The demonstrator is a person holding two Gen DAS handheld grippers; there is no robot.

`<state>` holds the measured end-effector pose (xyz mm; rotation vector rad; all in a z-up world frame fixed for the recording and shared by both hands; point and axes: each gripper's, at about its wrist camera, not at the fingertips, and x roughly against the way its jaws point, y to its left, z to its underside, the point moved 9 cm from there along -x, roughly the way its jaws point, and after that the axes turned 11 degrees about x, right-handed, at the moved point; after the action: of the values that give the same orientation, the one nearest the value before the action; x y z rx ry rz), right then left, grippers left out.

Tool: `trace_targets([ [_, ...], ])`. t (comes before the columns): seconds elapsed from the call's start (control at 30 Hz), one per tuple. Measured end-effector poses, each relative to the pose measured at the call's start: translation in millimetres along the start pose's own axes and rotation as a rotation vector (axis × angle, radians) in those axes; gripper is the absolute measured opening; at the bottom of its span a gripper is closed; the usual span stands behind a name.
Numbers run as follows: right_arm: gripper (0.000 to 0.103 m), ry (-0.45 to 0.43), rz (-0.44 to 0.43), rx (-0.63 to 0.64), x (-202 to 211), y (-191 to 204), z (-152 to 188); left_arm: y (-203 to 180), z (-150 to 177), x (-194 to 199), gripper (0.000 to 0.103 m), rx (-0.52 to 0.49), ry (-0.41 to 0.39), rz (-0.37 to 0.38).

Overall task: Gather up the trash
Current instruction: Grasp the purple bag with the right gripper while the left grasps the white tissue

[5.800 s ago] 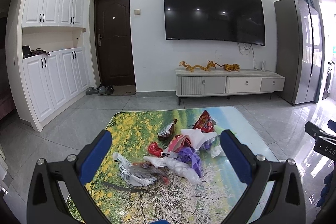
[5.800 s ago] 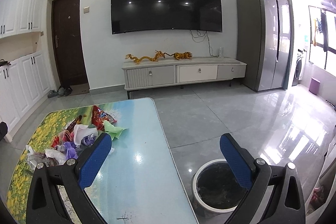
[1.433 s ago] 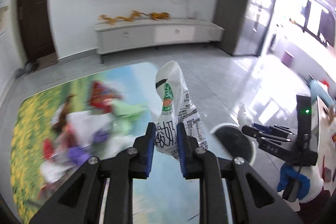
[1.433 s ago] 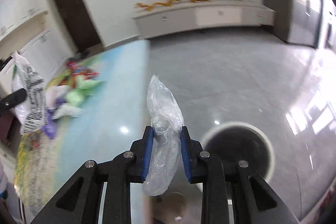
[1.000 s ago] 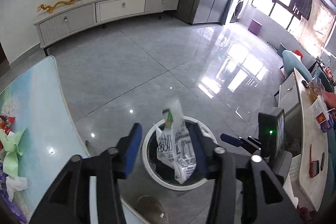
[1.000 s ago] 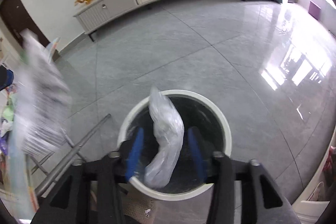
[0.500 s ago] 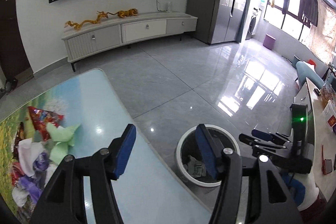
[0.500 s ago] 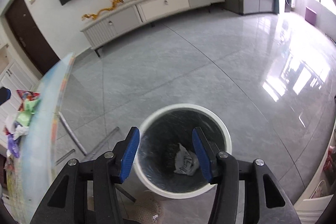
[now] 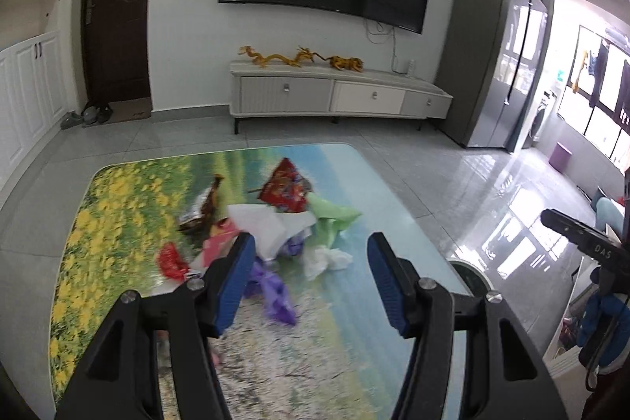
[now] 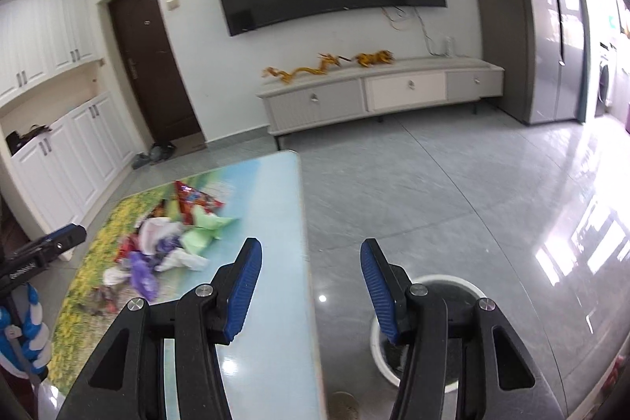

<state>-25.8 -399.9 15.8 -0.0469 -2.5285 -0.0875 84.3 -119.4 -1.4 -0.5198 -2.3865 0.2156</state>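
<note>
Both grippers are up over the table with nothing in them. The left gripper has its blue pads spread wide and empty, aimed at the trash pile — red wrapper, green and purple scraps, white tissue — heaped mid-table. The right gripper is spread too, empty, hanging over the table's right edge, and the white-rimmed bin sits on the floor just beside that edge.
</note>
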Motion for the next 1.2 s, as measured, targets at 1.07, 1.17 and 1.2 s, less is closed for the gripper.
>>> trace_targets([
  [1.07,0.050,0.281,-0.366,0.298,-150,228,36,145,69,-82,0.057,0.230,0.332,-0.022],
  [1.17,0.050,0.301,-0.392,0.327,-160,241,40,145,71,-95,0.054,0.234,0.361,-0.015],
  [1.2,0.050,0.308,-0.399,0.339,-164,245,41,144,73,-97,0.045,0.236,0.366,-0.007],
])
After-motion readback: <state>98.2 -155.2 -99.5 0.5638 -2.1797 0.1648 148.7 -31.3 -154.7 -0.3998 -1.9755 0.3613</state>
